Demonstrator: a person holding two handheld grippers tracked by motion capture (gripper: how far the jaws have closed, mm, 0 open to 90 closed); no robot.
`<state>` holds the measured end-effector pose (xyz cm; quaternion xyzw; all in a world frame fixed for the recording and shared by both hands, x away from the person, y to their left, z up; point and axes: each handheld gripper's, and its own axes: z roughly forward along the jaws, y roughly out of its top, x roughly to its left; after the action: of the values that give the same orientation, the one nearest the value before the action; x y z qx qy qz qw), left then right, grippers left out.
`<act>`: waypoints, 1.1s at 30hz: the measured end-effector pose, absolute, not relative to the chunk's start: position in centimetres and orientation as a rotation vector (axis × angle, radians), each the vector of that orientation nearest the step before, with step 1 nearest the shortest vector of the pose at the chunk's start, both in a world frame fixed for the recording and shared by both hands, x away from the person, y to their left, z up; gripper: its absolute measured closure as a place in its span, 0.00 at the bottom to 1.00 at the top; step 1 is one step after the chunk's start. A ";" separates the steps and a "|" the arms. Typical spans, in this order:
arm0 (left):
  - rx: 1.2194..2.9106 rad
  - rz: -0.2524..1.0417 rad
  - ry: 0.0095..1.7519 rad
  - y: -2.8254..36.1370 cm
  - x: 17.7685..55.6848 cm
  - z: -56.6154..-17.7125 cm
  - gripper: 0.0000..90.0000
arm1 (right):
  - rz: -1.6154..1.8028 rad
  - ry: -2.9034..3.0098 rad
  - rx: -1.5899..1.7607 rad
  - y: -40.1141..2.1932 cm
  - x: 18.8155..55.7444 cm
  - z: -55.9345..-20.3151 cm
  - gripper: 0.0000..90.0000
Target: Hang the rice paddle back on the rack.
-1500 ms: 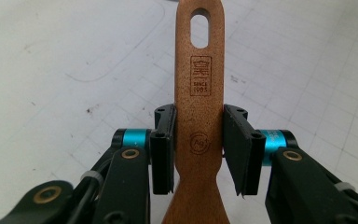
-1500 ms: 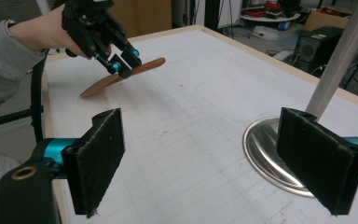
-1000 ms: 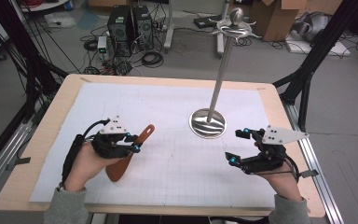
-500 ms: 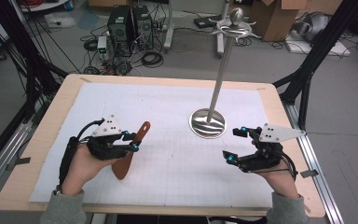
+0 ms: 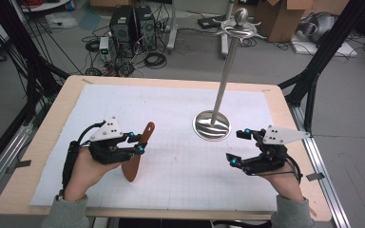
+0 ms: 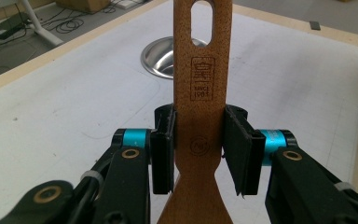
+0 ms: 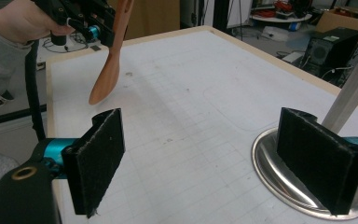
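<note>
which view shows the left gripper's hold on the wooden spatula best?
Left gripper view: the pads clamp the wooden spatula handle, stamp facing the camera. High view shows the left gripper holding it tilted; right gripper view shows its blade end hanging above the table.

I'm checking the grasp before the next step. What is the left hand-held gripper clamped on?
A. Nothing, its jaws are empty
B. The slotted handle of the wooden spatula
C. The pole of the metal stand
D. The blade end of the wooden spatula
B: in the left gripper view the left hand-held gripper has its pads pressed on both edges of the wooden spatula handle, below its hanging slot.
</note>
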<state>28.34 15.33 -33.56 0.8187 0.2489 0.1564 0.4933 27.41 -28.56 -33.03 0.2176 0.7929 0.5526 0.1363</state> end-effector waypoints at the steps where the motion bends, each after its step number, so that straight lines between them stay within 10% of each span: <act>1: 1.984 0.381 0.602 15.2 28.3 -33.6 0.72 | 1.601 2.295 0.631 -28.6 27.4 -33.0 0.16; 33: 1.911 0.349 0.604 12.5 30.1 -32.7 0.72 | 1.662 2.270 0.645 -29.3 27.4 -33.0 0.16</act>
<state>30.10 12.46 -32.71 0.7991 0.2526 0.1458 0.5256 27.43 -29.27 -32.95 0.2217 0.7801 0.5711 0.1270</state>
